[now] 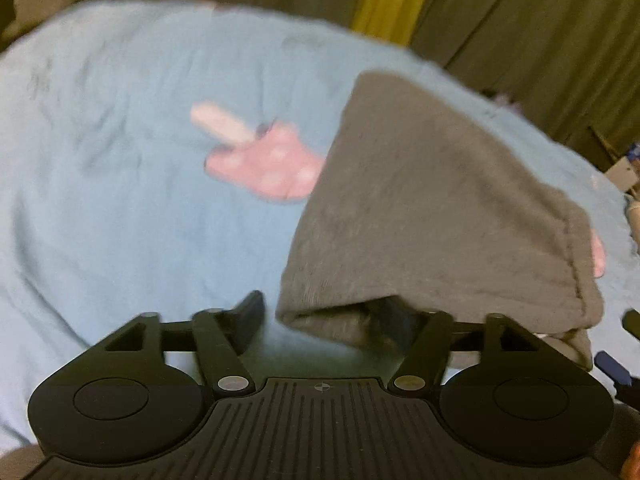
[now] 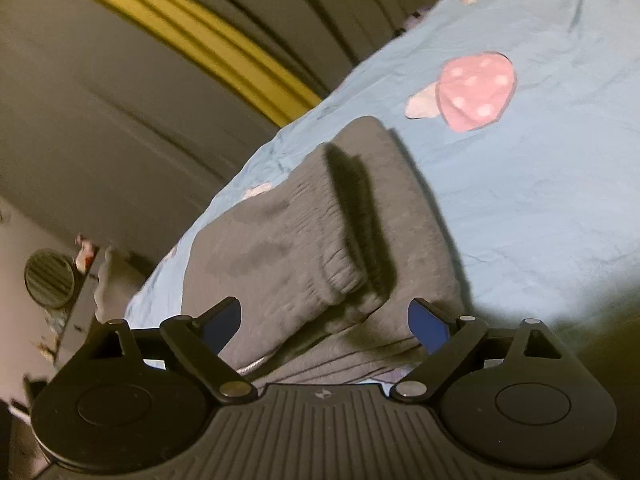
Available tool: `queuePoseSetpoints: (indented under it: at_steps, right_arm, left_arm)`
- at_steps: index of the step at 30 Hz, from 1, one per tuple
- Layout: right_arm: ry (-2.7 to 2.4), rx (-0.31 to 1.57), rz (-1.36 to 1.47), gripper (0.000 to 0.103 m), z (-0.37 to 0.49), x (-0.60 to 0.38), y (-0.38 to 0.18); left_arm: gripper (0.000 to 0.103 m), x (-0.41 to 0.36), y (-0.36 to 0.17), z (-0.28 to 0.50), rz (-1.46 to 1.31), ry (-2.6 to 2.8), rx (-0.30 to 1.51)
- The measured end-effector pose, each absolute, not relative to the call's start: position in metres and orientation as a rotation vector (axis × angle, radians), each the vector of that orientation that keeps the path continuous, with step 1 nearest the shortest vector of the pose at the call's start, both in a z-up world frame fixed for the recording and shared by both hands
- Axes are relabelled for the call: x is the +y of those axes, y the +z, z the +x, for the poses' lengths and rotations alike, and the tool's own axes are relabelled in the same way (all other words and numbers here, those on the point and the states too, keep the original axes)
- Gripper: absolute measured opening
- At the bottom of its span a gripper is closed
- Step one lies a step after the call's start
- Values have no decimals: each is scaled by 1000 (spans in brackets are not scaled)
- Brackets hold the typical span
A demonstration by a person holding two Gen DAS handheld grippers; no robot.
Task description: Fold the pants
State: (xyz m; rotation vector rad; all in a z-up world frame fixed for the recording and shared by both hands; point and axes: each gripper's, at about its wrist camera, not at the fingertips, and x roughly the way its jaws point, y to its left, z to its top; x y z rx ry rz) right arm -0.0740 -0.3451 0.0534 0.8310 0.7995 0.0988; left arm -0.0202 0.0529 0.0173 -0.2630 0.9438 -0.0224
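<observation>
Showing only in the right view, the pants' (image 2: 320, 240) ribbed cuff (image 2: 340, 256)

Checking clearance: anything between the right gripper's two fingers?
Yes. In the right wrist view the folded grey pants lie between the open right gripper fingers, ribbed cuff on top; pads not pressing. Blue sheet beyond.

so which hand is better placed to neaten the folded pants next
Right, probably. The right gripper has its jaws open on either side of the pants, square over the ribbed cuff. The left gripper sits off one corner, with one finger hidden under the cloth.
</observation>
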Motion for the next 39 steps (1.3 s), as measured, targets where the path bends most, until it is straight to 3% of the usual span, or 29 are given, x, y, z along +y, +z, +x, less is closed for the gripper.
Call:
queuePoseSetpoints:
  at_steps: [2,4,11,13,16,20,22,24,26,28,32,36,39]
  right_arm:
    - [82,808,834,96,-69,-352,52]
    - [88,813,849,97,-64,-358,50]
    - [248,798,960,96,-44,-364,41]
    - [246,842,975,86,-37,-361,33]
    - [212,905,980,82,-25,-358,21]
    - [228,928,974,83,-7,-355,13]
    - [251,943,979,91,1,-355,8]
    - [270,935,981,91,8,-353,6]
    - [264,922,953,87,12,-350,7]
    - [232,919,871,53,9,-347,12]
    - [232,899,836,49,6,-345,18]
    - [232,913,854,61,10,-343,14]
    - [219,922,859,60,14,-340,14]
  left_arm:
    - [89,55,27,-23,-270,-51,905]
    - [95,62,32,-25,-317,-36,857]
    - [95,95,18,-8,-486,31,857]
    - [95,94,6,4,-466,75,895]
    - [95,88,1,11,-415,92,925]
    - [95,80,0,10,-351,91,941]
    - [95,78,-2,11,-333,93,943]
    - [95,76,-3,12,-316,103,944]
    - [95,75,-1,11,-301,106,944]
    - [95,73,-1,10,-287,112,948]
    - [95,71,-2,10,-276,111,950]
    - [95,71,-2,11,-273,110,952]
    - [95,72,-3,11,-283,110,959]
